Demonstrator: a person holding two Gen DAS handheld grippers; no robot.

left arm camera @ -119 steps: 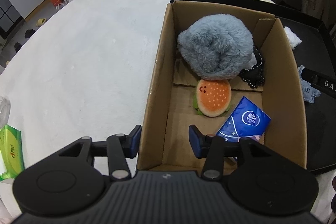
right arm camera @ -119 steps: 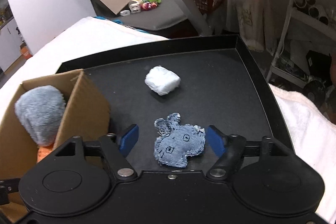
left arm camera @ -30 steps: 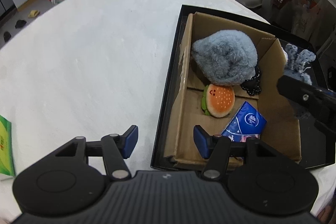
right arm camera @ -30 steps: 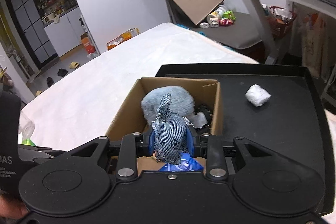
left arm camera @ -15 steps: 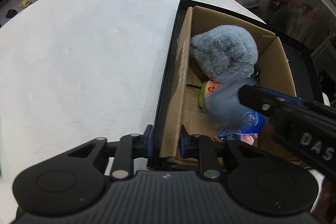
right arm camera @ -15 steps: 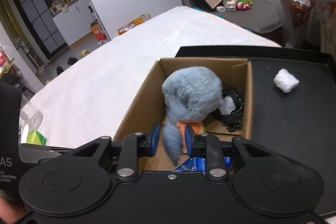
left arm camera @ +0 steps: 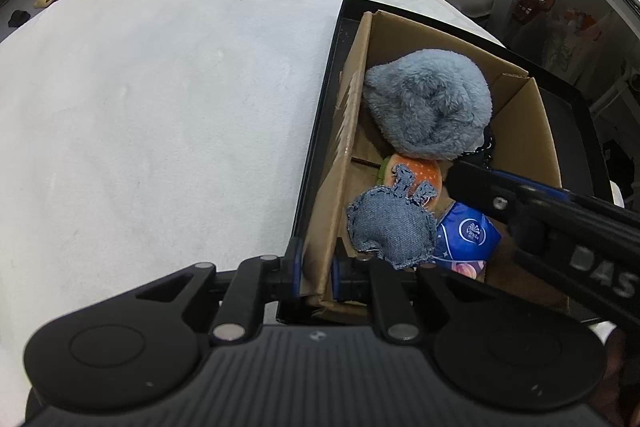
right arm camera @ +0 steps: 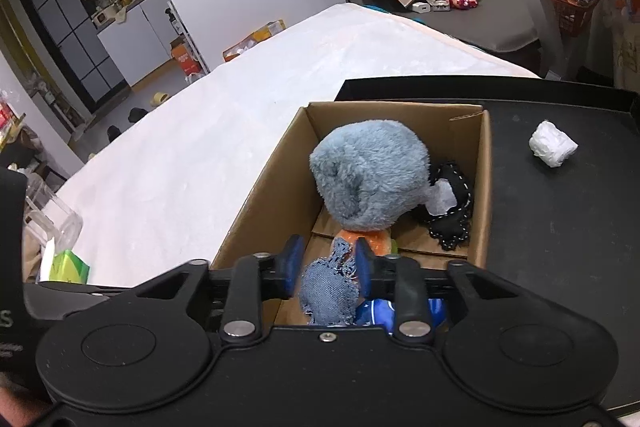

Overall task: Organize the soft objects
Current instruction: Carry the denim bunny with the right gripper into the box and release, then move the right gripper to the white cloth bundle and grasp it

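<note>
**Denim toy dropping into the box**

The left gripper (left arm camera: 314, 273) is clamping the near corner of the box (left arm camera: 334, 183), one pad outside the wall and one inside, both pressing on the cardboard. To its left the white cloth (left arm camera: 160, 87) is spreading out; the box itself is sitting in a black tray (left arm camera: 320, 99) ahead of the pads.

Just ahead and right of the left gripper, the denim toy (left arm camera: 390, 229) is lying inside the box, overlapping the burger plush (left arm camera: 416, 171) and the blue tissue pack (left arm camera: 468, 235). Farther ahead, the grey plush (left arm camera: 428, 111) is filling the far end, with a black beaded item (right arm camera: 452, 211) beside it.

The right gripper (right arm camera: 326, 267) is hanging over the box with its jaws opening. The denim toy (right arm camera: 330, 291) is sitting between and below the fingers; whether the pads are touching it cannot be told. Off to its right, a white wad (right arm camera: 552, 143) is resting on the tray (right arm camera: 560, 227).
</note>
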